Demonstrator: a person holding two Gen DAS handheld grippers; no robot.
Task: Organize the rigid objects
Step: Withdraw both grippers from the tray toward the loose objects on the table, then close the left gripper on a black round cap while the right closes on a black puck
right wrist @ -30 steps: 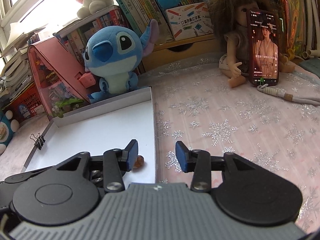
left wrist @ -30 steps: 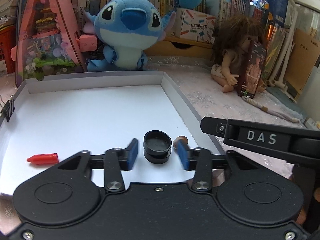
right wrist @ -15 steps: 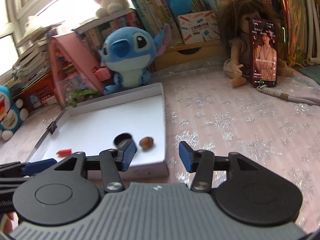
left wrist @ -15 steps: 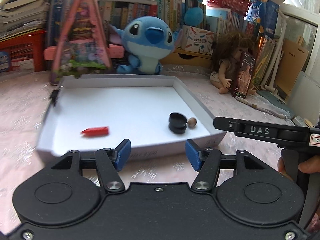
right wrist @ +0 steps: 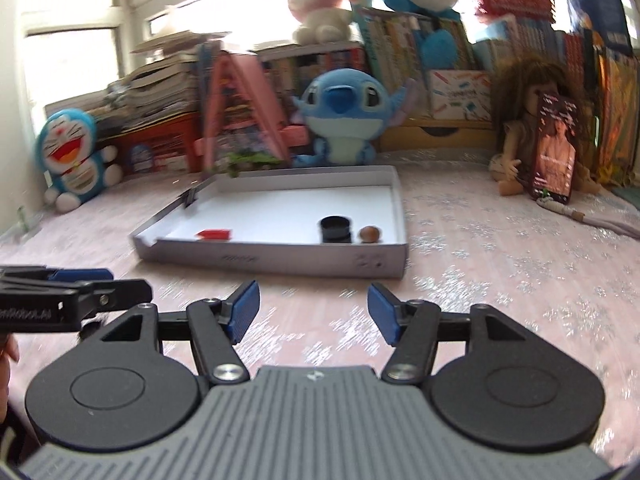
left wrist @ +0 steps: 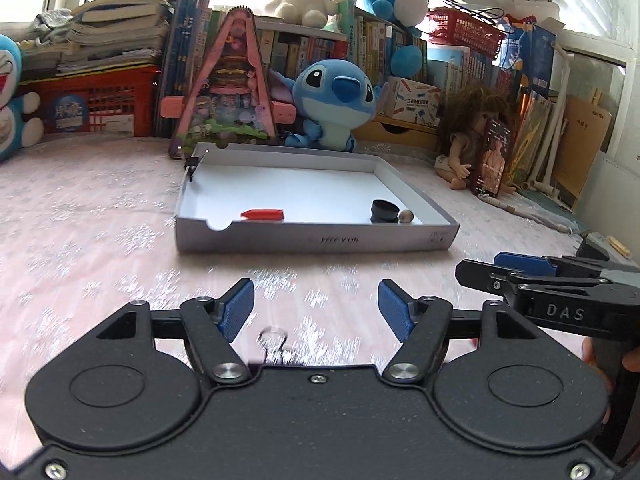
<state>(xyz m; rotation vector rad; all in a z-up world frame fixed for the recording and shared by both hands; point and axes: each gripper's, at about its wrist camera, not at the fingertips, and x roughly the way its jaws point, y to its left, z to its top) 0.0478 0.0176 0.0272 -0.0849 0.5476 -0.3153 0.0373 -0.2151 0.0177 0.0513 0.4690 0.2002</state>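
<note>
A shallow white box [left wrist: 316,240] [right wrist: 280,256] lies on the pink snowflake cloth. Inside it are a red cap-like piece [left wrist: 262,214] [right wrist: 214,234] at the front left, a black round lid [left wrist: 384,211] [right wrist: 335,229] and a small brown nut [left wrist: 406,216] [right wrist: 369,234] at the front right. My left gripper [left wrist: 316,310] is open and empty, well in front of the box. My right gripper [right wrist: 312,310] is open and empty, also in front of the box. A small clear ring [left wrist: 273,336] lies on the cloth just under the left gripper.
A blue plush [left wrist: 334,100], a pink triangular toy house [left wrist: 228,92], a doll [left wrist: 472,140] with a phone [left wrist: 490,158] propped against it, books and baskets stand behind the box. A binder clip [left wrist: 192,166] grips the box's back left corner. A cord [right wrist: 592,218] lies at the right.
Both grippers have pulled back from the box and away from the black lid and nut, which stay inside. Both are still open, and the whole box now shows.
</note>
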